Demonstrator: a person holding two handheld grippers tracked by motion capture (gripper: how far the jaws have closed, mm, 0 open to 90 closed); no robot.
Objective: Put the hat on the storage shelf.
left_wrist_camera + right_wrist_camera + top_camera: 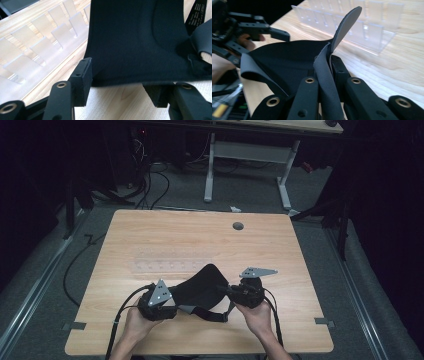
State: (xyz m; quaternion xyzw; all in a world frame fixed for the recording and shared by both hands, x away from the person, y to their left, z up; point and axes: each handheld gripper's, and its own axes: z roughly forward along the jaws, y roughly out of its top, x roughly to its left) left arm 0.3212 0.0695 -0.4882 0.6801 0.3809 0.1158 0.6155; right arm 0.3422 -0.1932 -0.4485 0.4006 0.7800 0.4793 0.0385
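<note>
Right gripper (329,72): black two-jaw tool, jaws pressed together on a fold of the black neoprene-like sheet (200,287), which rises between them as a thin rounded flap with a paler grey inner face. Grip secure.

Left gripper (122,85): same make, jaws spread, one to each side of the sheet's near hem; the edge lies between the pads, apparently not yet pinched, though contact at the hidden pad faces cannot be settled from this angle.

Black neoprene-like sheet: soft, matte, finely textured fabric of curved outline with a stitched contour panel, a rolled strap end and a printed webbing tab at one side. Position: near edge of the pale wooden table top (150,227), slung between the two grippers, partly lifted on the right, sagging onto the wood at the middle.

Clear acrylic slotted rack (167,266): transparent, rigid, rows of upright dividers; stands just beyond the sheet, apart from it, nothing in its slots.

Progress, as judged: early. One side of the sheet is taken up; the second hold is left to close, and any spreading, folding or placing of the sheet remains undone.
</note>
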